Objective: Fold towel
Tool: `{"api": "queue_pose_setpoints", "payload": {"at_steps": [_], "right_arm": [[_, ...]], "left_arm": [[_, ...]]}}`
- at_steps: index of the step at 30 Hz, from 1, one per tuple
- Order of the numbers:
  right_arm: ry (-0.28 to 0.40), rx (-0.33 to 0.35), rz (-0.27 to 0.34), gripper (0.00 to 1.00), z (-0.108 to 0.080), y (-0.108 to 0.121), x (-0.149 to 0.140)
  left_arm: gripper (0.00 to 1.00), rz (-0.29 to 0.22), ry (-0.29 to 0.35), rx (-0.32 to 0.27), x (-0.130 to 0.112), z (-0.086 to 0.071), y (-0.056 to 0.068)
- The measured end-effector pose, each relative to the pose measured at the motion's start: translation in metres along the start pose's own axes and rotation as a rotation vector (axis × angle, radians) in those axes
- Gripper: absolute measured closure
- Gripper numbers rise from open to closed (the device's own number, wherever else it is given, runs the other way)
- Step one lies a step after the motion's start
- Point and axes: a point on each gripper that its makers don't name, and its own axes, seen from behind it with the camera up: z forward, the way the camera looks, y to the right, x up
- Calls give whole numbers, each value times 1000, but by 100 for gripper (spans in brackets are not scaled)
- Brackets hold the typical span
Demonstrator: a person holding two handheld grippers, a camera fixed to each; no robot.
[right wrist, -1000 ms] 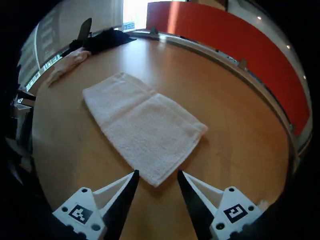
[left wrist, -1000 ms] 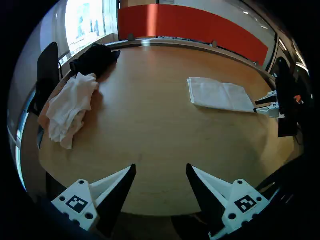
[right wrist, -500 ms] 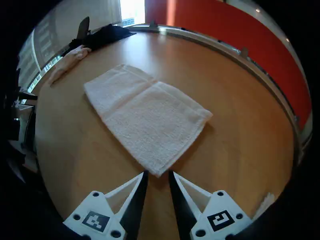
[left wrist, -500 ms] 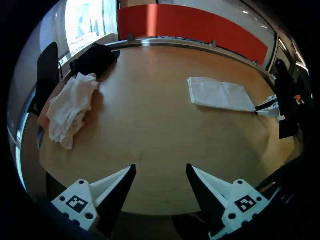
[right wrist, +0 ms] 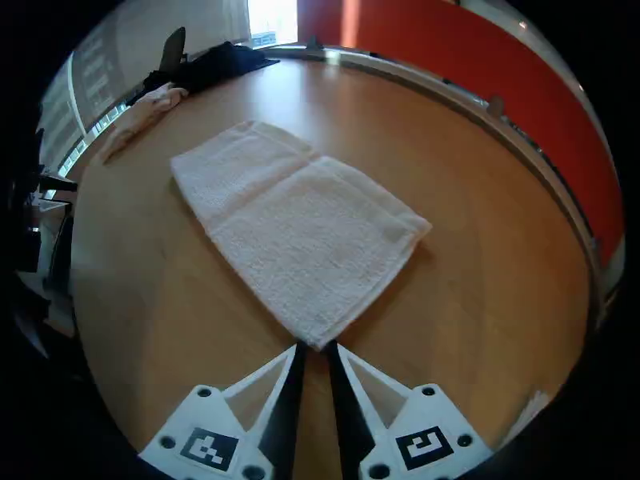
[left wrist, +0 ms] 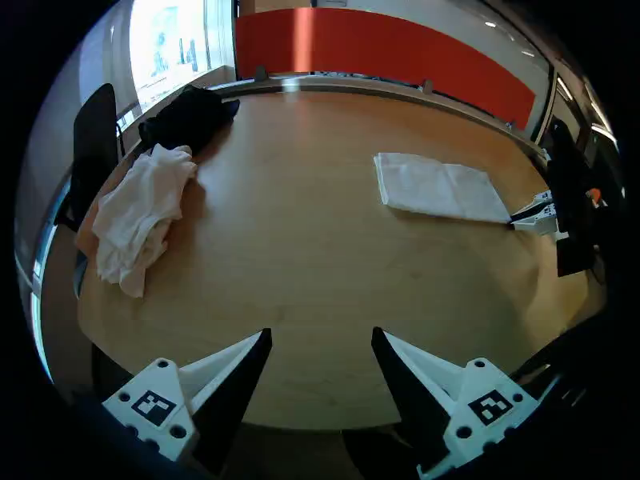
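Left gripper view: the left gripper [left wrist: 320,352] hangs over the near edge of the round wooden counter [left wrist: 304,256], its fingers set wide apart and holding nothing. Each finger carries a square black-and-white marker [left wrist: 154,406]. The towel [left wrist: 440,188] lies flat on the far right of the counter, folded. The right gripper [left wrist: 538,218] is at the towel's right corner. A crumpled white cloth [left wrist: 140,212] lies at the left edge, with a black cloth [left wrist: 188,120] just behind it. A red panel [left wrist: 384,48] runs along the back.

Right gripper view: the right gripper [right wrist: 316,356] has its fingers drawn close, with a narrow gap between them. The towel's [right wrist: 296,232] near corner sits right at their tips, but I cannot tell whether they pinch it. The rest of the towel lies flat on the counter [right wrist: 480,304].
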Motion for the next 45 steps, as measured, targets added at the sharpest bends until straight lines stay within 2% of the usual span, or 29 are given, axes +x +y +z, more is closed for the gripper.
{"api": "queue_pose_setpoints", "payload": {"at_steps": [8,12,18,32,38,45], "right_arm": [[3,0,10,96,-1,2,1],[16,-4,12,96,-5,2,7],[57,-23,2,96,-19,5,25],[146,-61,-68,96,-61,16,74],[155,-63,-96,96,-68,15,85],[176,-35,-153,96,-66,0,112]], "left_arm": [[8,1,-3,2,-2,0,0],[8,1,-1,3,-1,0,-1],[8,-3,6,4,1,-1,-2],[7,-5,17,-1,6,-3,-1],[7,-5,18,-3,6,-4,-1],[8,-9,25,-4,6,-6,-1]]}}
